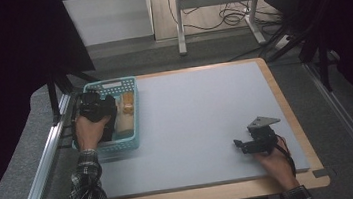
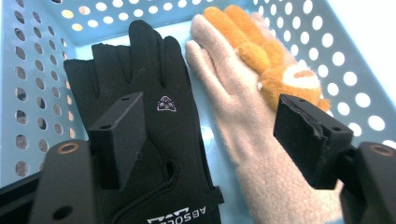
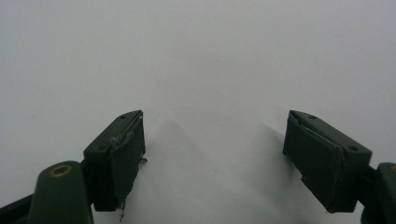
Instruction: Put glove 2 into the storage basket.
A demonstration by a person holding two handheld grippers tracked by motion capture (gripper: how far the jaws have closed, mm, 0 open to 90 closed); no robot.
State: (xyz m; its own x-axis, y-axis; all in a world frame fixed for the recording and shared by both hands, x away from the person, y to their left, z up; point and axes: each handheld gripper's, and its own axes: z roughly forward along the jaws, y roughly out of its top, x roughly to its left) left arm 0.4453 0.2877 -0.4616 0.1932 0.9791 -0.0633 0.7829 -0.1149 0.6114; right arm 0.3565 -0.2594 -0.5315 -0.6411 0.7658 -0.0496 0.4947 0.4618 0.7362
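A light blue perforated basket (image 1: pixel 133 115) stands at the left edge of the grey table mat (image 1: pixel 201 112). Inside it lie a black glove (image 2: pixel 154 107), a beige knitted glove (image 2: pixel 233 112) and an orange plush toy (image 2: pixel 271 60). My left gripper (image 1: pixel 96 107) hovers inside the basket, open (image 2: pixel 212 140), its jaws straddling the black glove and the beige glove just above them. My right gripper (image 1: pixel 257 140) rests low over the mat at the front right, open (image 3: pixel 212 158), with nothing between its jaws.
The wooden table edge (image 1: pixel 285 102) frames the mat on the right and front. Metal rails (image 1: pixel 45 159) run along both sides. A desk frame and cables (image 1: pixel 220 14) stand on the floor beyond the table.
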